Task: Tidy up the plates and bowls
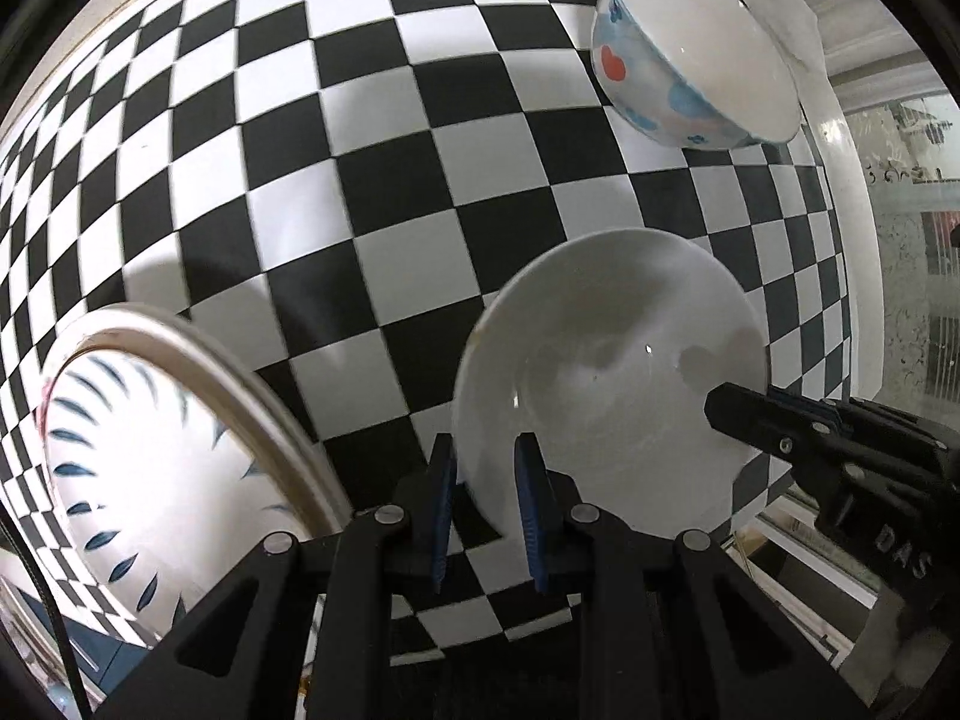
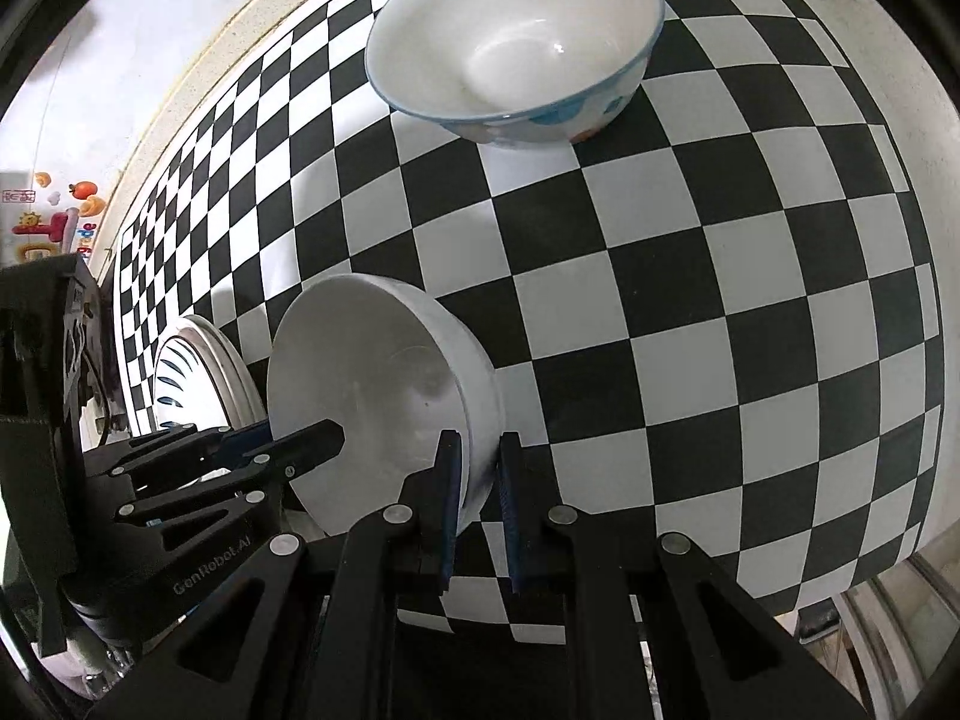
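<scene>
Two grippers pinch one white bowl, one on each side of its rim.

Left wrist view: left gripper (image 1: 487, 510) is clamped narrow on the near rim of the white bowl (image 1: 606, 384), one blue pad inside the wall, the other outside. Bowl sits straight ahead of the fingers, tilted, mouth open toward the camera. Right gripper (image 1: 729, 408) comes in from the right edge, also clamped on the rim, opposite side. Striped plate (image 1: 138, 450) lies to the lower left, near the bowl but apart from it. Patterned bowl (image 1: 690, 66) is upper right, well apart, on the checkered surface (image 1: 372, 180).

Right wrist view: right gripper (image 2: 480, 504) narrow on the bowl's (image 2: 372, 384) right rim, wall between the pads. Bowl lies ahead and left of the fingers. Left gripper (image 2: 324, 435) reaches in from the left onto the far rim. Plate (image 2: 198, 378) is behind the bowl on the left, partly hidden; cannot tell whether they touch. Patterned bowl (image 2: 516, 42) is straight ahead at top, upright, mouth open, clear surface (image 2: 720, 300) between.

Judgement: whether the bowl rests on the surface or hangs just above it is unclear. Key relation: patterned bowl lies forward from both grippers, nearer the right one's line; plate lies on the left gripper's side. Nesting forward into the patterned bowl looks the likely stack.
</scene>
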`<state>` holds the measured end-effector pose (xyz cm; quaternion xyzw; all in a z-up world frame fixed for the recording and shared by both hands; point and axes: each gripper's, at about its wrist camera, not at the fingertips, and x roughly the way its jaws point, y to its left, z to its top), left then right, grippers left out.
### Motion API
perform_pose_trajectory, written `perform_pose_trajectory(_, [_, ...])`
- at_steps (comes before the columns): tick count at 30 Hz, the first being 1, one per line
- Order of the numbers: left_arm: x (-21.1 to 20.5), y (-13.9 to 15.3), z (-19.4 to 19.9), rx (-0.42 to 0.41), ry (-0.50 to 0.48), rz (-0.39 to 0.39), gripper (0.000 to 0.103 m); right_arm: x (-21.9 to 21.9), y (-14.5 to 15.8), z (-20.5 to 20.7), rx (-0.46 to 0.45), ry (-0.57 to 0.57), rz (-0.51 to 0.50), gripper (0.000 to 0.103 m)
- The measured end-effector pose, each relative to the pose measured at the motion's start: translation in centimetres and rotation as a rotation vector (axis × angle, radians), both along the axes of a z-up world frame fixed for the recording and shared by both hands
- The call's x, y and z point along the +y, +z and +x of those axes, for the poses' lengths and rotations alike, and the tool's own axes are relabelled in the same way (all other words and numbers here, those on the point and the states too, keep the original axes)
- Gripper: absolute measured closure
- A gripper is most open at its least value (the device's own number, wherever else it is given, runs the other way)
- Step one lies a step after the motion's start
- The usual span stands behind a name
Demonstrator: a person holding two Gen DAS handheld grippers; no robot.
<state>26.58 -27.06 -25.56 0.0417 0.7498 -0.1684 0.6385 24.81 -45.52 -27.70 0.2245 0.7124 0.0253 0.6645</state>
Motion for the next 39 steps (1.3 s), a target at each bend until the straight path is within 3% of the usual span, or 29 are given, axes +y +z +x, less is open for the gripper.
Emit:
perform_pose_trajectory(5, [0.6,5.5,0.7,-0.098,0.028,-0.055,0.082,-1.8,1.7,0.1,-0.006,-0.033,0.023,0.087])
perform_pose_trajectory(8, [-0.2,8.0,3.4,-0.148,0.028,-0.102,0.072,-4.2,3.7,0.8,-0.049,-0.097,0.047,0.085])
perform_pose_trajectory(10, [-1.4,8.4,5.9,-0.173,0.022,-0.112,0.053,-5.9,4.7,1.7,-0.082,-0.140,0.051,0.069])
perform_pose_trajectory(12, [-2.6,7.8,8.3,-0.167,0.017,-0.131,0.052,-7.8,5.2,3.2,-0.119,-0.184,0.051,0.054])
perform_pose_trajectory(16, [-5.6,5.1,12.5,-0.104,0.010,-0.165,0.052,-10.7,4.0,6.8,-0.129,-0.230,0.040,0.054])
perform_pose_trajectory(23, [-8.9,0.5,16.0,-0.042,-0.028,-0.118,0.055,-12.6,0.1,10.8,-0.077,-0.268,0.070,0.054])
perform_pose_trajectory(24, [-9.2,0.1,16.1,-0.045,-0.036,-0.115,0.065,-12.6,-0.2,11.0,-0.074,-0.268,0.072,0.054])
perform_pose_trajectory(25, [-9.5,-0.4,16.2,-0.038,-0.050,-0.110,0.078,-12.6,-0.5,11.2,-0.073,-0.266,0.074,0.054])
perform_pose_trajectory(26, [-9.9,-0.9,16.3,-0.024,-0.061,-0.104,0.081,-12.5,-0.8,11.4,-0.072,-0.264,0.071,0.058])
perform_pose_trajectory(29, [-10.5,-1.2,16.2,-0.029,-0.074,-0.101,0.087,-12.6,-1.3,11.9,-0.067,-0.257,0.058,0.088])
perform_pose_trajectory(33, [-11.0,-0.6,15.9,-0.066,-0.101,-0.067,0.087,-12.3,-0.9,12.0,-0.084,-0.244,0.023,0.091])
perform_pose_trajectory(39, [-10.1,1.3,15.4,-0.090,-0.087,-0.085,0.087,-11.9,0.7,11.5,-0.112,-0.232,0.014,0.092])
